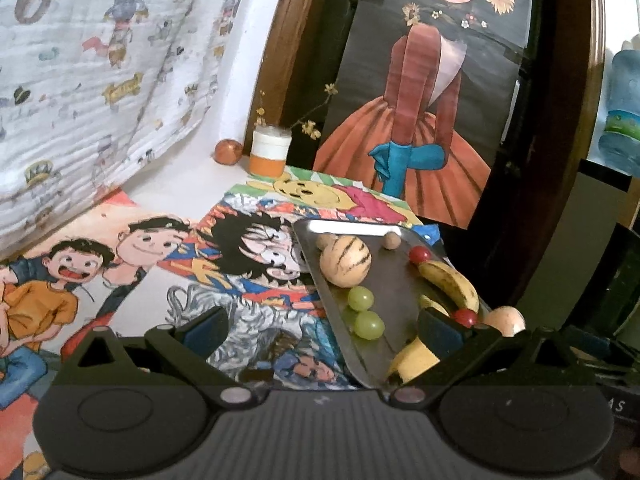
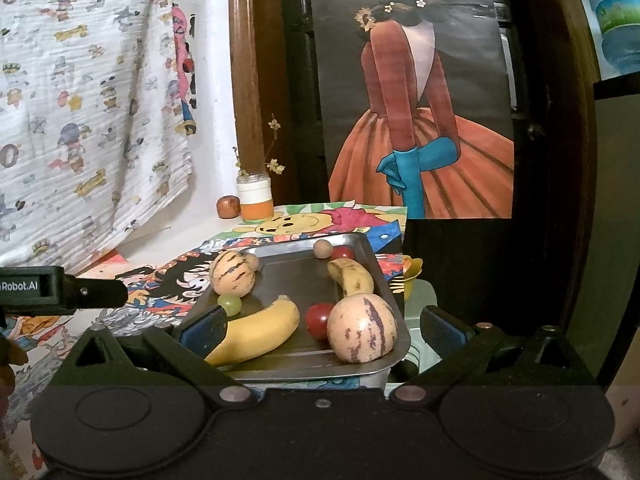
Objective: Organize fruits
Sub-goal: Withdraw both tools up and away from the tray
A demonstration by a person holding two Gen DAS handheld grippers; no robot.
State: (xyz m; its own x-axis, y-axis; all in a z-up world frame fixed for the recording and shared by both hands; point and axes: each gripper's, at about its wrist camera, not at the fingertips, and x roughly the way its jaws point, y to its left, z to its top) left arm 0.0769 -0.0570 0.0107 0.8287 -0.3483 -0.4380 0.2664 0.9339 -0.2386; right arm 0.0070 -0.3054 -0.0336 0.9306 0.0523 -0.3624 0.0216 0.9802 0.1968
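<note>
Fruit gathered on the metal tray (image 2: 360,368): two bananas (image 2: 260,332), two striped melons (image 2: 362,328), red tomatoes (image 2: 318,318), green grapes (image 1: 360,298), small brown balls at the tray's far edge. Right gripper (image 2: 320,330) spread wide, holding nothing, low over the tray's near edge. Left gripper (image 1: 320,330) equally wide and empty, off the tray's left side. Could be sorting under way, could be all placed; hard to call. One orange-brown fruit (image 2: 228,207) off the tray, well behind it beside a jar (image 2: 255,196).

A home: cartoon-print cloth (image 1: 100,80) and painted poster (image 2: 420,120) on walls.
</note>
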